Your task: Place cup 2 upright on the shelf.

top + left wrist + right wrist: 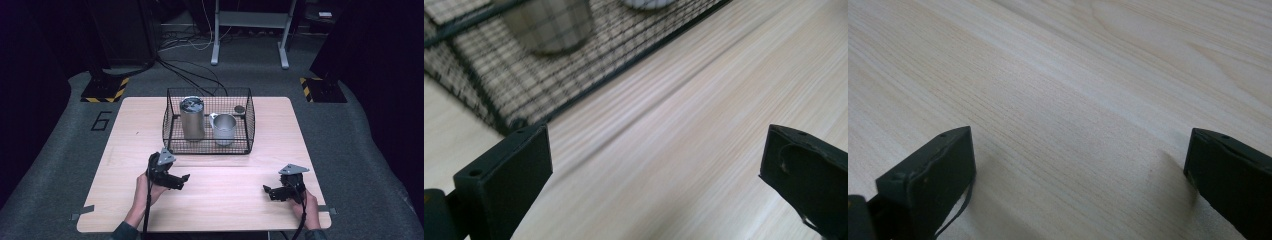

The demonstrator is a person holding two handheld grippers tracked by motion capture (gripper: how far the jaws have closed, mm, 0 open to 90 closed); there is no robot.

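A black wire basket (pixel 208 148) stands at the middle back of the wooden table (pixel 225 200). Inside it are a tall steel canister (pixel 192 118) on the left, a steel mug (pixel 224 128) with a handle beside it, and a small dark round thing (pixel 240 109) at the back right. My left gripper (pixel 184 178) rests low over the table just in front of the basket's left corner, open and empty. In the left gripper view the basket (pixel 574 65) lies ahead beyond the jaws. My right gripper (pixel 267 190) hovers near the table's front right, open, with bare wood (pixel 1073 125) between its jaws.
Beyond the table the floor is grey carpet with black cables (pixel 190 70), two stand bases marked with yellow-black tape (pixel 105 90), and a white table frame (pixel 250 30). A "6" (pixel 101 120) is marked on the floor at the left.
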